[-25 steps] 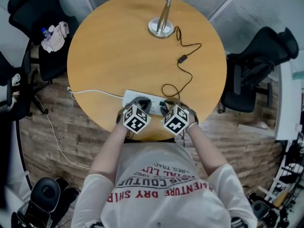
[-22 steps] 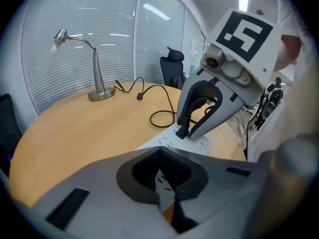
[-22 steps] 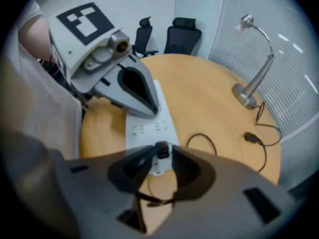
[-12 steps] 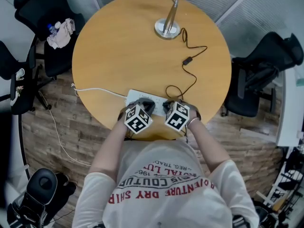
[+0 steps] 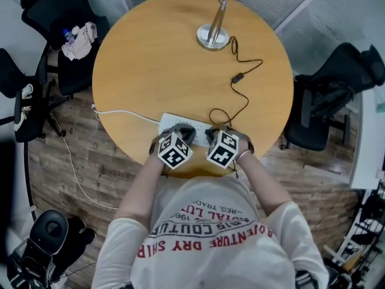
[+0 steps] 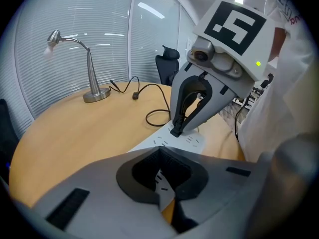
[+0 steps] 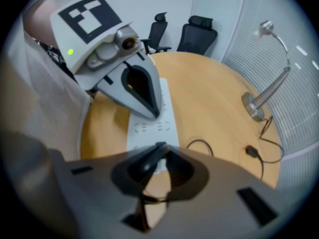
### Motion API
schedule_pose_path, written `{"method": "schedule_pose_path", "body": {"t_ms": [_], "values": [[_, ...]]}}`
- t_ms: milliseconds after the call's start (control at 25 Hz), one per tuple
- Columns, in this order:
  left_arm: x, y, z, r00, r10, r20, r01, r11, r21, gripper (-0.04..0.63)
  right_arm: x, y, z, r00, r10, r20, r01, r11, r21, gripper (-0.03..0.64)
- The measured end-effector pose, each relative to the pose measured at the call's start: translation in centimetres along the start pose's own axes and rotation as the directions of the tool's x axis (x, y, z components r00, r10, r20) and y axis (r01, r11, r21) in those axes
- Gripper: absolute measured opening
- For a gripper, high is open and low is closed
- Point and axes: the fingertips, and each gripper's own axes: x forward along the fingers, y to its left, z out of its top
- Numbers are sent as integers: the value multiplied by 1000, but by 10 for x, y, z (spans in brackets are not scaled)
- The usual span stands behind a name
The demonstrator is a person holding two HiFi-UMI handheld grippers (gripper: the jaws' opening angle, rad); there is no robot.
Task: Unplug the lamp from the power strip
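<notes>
The silver desk lamp [image 5: 212, 36] stands at the table's far side. Its black cord [image 5: 243, 98] runs back to the white power strip [image 5: 171, 122] at the near edge. My right gripper [image 5: 212, 135] stands over the strip's right part. In the left gripper view its jaws [image 6: 175, 131] are closing, pinched on the lamp's black plug in the strip. My left gripper [image 5: 180, 133] is shut, and its tip [image 7: 152, 114] presses down on the strip [image 7: 149, 128] beside the plug. The plug is hidden in the head view.
The strip's white cable [image 5: 120, 114] trails off the round table's left edge to the floor. Black office chairs stand to the right [image 5: 331, 95] and left [image 5: 66, 29] of the table. An inline switch [image 5: 238, 76] sits on the lamp cord.
Both grippers stay in place on the power strip. Only the head view has shifted slightly.
</notes>
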Motion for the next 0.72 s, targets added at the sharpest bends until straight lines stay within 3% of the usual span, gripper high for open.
{"method": "schedule_pose_path", "body": {"t_ms": [400, 720], "values": [[0, 2, 0, 1000, -15, -5, 15, 999, -32, 26, -3, 0, 3, 1000, 4, -22, -4, 1000, -3, 69], [3, 0, 1, 1000, -1, -6, 1, 1000, -14, 26, -11, 1, 2, 999, 31, -24, -30, 999, 37, 69]]}}
